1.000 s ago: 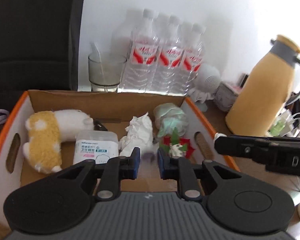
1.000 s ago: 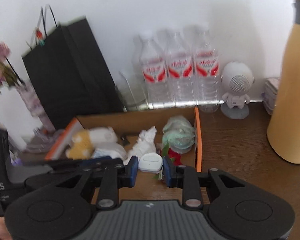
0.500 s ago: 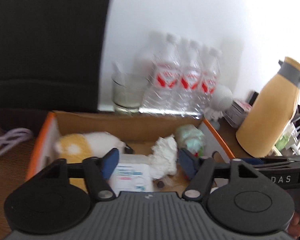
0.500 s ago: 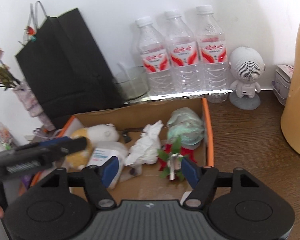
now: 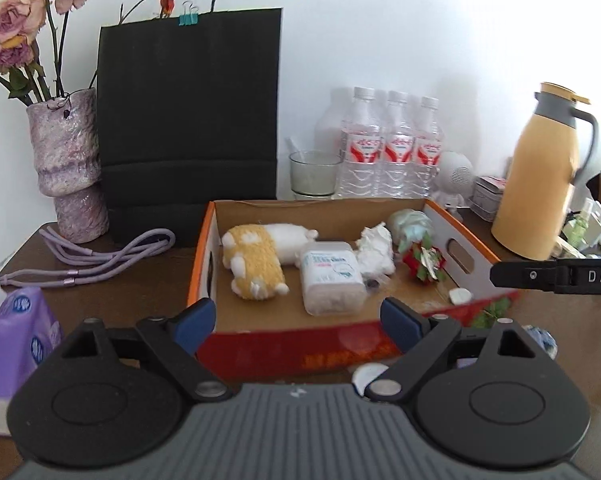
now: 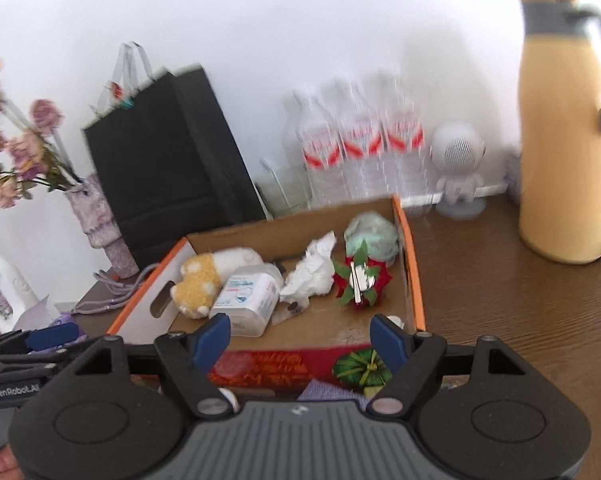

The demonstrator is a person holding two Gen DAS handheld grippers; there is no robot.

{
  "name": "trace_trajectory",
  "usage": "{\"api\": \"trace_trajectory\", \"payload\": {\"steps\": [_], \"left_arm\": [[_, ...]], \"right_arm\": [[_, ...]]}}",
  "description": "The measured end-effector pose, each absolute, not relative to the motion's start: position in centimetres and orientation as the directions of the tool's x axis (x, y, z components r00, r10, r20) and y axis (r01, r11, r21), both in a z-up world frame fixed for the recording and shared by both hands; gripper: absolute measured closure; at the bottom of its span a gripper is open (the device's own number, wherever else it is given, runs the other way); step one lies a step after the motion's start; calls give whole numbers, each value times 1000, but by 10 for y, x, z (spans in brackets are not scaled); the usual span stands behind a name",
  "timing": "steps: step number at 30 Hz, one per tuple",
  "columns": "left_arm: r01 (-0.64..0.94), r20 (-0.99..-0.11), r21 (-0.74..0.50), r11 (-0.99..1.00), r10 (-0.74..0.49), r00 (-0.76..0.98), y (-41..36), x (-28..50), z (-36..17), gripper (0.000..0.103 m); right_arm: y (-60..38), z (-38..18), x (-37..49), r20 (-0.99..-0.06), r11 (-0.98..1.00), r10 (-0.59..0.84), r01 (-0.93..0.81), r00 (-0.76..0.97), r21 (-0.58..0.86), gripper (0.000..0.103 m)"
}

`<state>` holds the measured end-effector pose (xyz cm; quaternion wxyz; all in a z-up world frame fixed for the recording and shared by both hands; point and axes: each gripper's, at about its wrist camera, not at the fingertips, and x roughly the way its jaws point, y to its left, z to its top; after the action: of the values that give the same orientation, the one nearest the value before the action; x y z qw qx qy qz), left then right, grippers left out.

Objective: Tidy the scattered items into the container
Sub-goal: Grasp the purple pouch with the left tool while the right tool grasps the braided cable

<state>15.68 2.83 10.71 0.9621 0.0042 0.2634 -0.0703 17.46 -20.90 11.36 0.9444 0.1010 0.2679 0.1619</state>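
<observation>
Both tools, left tool (image 5: 296,316) and right tool (image 6: 300,336), have just been opening and stand apart, nothing between them, near the cardboard box (image 5: 204,256) holding the plush toy (image 5: 256,264).

Black paper bag (image 5: 190,120) stood against the white wall, teal binder clip (image 5: 188,19) on its top edge. Left of it, a mottled purple vase (image 5: 66,168) held dried pink roses (image 5: 18,20). Lilac cord (image 5: 92,258) lay coiled on the brown table (image 6: 520,320). Behind: a glass (image 5: 314,174), 3 water bottles (image 5: 396,148), a white robot-shaped speaker (image 6: 458,168), a yellow thermos jug (image 5: 540,176).
</observation>
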Motion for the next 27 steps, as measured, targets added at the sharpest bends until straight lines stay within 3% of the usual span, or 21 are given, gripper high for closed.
{"api": "trace_trajectory", "payload": {"steps": [5,11,14,18,19,21,22,23,27], "left_arm": [[240,-504,-107,965,-260,823,1,114,82,11],[446,-483,-94,890,-433,761,-57,84,55,3],[481,-483,-16,876,-428,764,-85,83,47,3],[468,-547,8,884,-388,742,-107,99,29,8],[468,-556,2,884,-388,735,-108,102,26,19],[462,-578,-25,887,-390,717,-105,105,22,57],[446,-591,-50,894,-386,708,-102,106,22,82],[433,-591,-84,898,-394,704,-96,104,25,92],[362,-534,-111,925,-363,764,-58,69,56,97]], "right_arm": [[-221,97,103,-386,942,315,-237,867,236,27],[-264,71,47,-443,972,183,-93,878,217,28],[-294,64,32,-474,966,148,-24,868,258,28],[-317,55,18,-481,948,156,5,863,317,27],[-320,54,16,-481,947,160,3,862,322,27],[-318,54,12,-479,951,171,-16,861,310,27],[-316,54,11,-479,954,172,-24,861,298,27],[-312,55,11,-482,957,174,-33,859,287,27],[-298,58,9,-483,966,209,-100,850,240,27]]}}
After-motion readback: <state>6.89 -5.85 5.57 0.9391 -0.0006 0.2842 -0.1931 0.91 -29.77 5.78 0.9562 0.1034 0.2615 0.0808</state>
